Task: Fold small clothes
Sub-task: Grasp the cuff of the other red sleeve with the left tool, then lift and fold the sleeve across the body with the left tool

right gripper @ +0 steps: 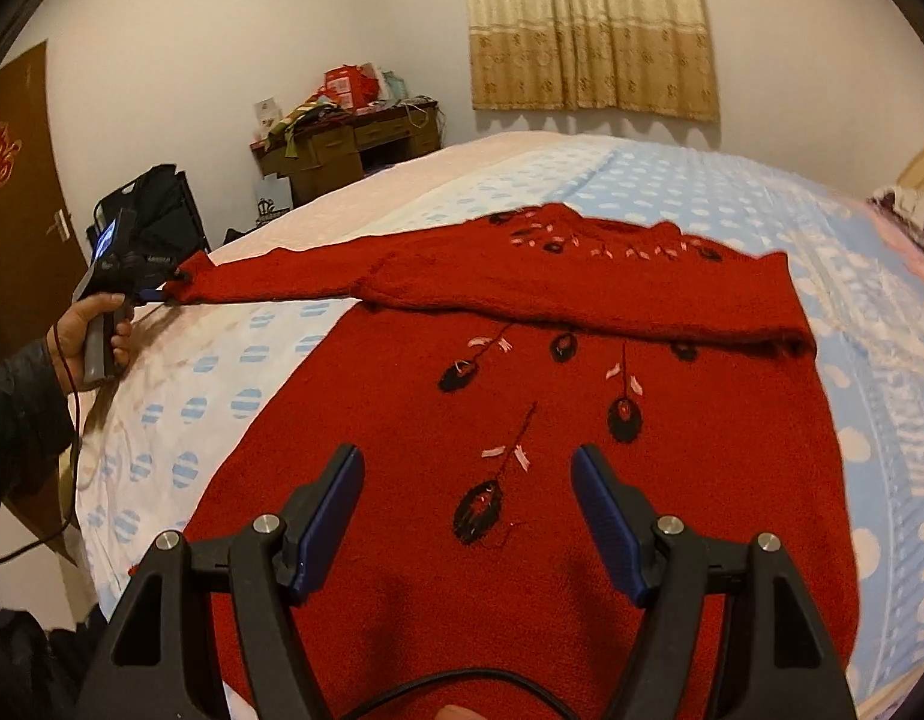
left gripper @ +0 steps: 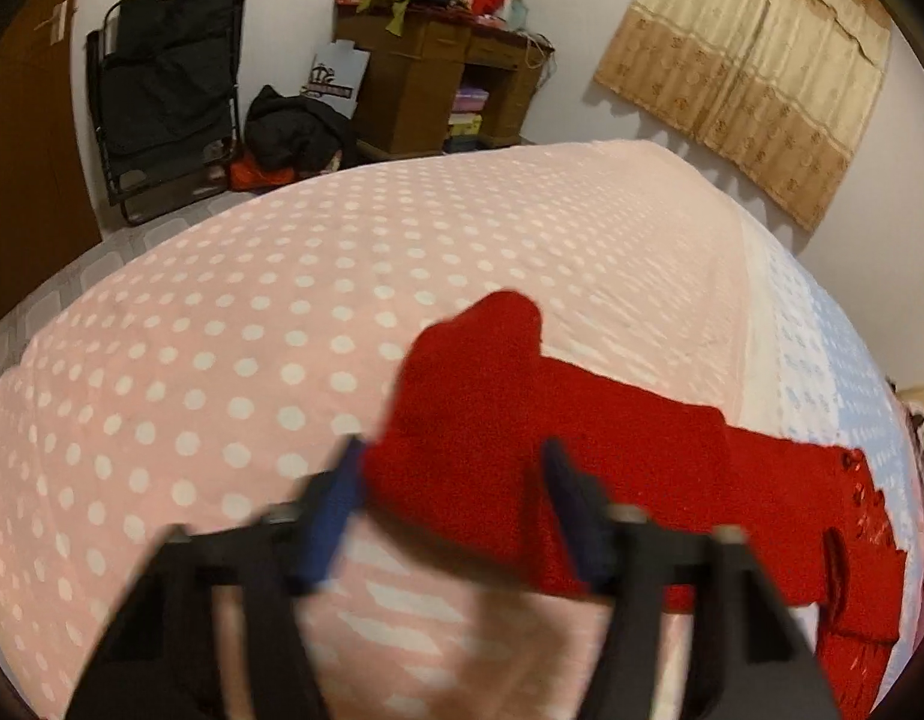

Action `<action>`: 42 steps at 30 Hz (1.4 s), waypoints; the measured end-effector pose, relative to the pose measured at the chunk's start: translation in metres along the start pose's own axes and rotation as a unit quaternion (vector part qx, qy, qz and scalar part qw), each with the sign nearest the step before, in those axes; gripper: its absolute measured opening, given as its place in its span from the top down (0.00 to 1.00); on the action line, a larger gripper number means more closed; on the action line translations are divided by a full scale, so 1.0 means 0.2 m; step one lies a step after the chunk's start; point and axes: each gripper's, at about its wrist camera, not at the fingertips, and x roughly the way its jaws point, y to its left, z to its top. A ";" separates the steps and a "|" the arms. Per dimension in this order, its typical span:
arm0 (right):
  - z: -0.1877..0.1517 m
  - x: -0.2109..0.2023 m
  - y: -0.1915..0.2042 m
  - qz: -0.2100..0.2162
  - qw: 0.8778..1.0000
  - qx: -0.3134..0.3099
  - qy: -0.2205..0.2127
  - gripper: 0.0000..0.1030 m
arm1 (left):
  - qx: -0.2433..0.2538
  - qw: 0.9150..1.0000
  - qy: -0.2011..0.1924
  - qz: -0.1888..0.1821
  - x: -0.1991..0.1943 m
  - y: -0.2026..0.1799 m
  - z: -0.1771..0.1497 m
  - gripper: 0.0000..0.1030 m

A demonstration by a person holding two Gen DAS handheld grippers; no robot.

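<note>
A red knitted sweater (right gripper: 402,420) with black and pink flower embroidery lies flat on the bed. One sleeve (right gripper: 282,276) stretches out to the left, and the other (right gripper: 612,306) is folded across the chest. In the blurred left wrist view my left gripper (left gripper: 453,447) stands open with the cuff end of the stretched sleeve (left gripper: 642,438) between its fingers. The right wrist view shows the same left gripper (right gripper: 168,287) at that cuff, held by a person's hand (right gripper: 84,330). My right gripper (right gripper: 467,450) hovers open over the sweater's lower body, holding nothing.
The bed carries a pink dotted blanket (left gripper: 222,330) and a blue patterned sheet (right gripper: 762,210). Beyond it stand a cluttered wooden desk (left gripper: 438,72), a folded black chair (left gripper: 162,90) and dark bags on the floor. A curtain (left gripper: 750,60) hangs on the wall.
</note>
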 end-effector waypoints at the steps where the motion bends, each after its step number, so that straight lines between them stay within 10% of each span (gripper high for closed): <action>1: 0.00 0.00 0.00 -0.002 1.000 0.003 0.001 0.30 | 0.008 1.000 0.009 -0.006 0.02 0.00 0.02 0.82; 16: 0.00 -0.14 -0.20 -0.002 0.997 0.075 -0.033 0.30 | 0.046 0.995 -0.012 -0.090 -0.19 -0.37 0.13 0.84; 42: -0.05 -0.35 -0.68 -0.036 0.968 0.236 -0.082 0.30 | 0.179 0.946 -0.013 -0.269 -0.56 -1.56 -0.07 0.84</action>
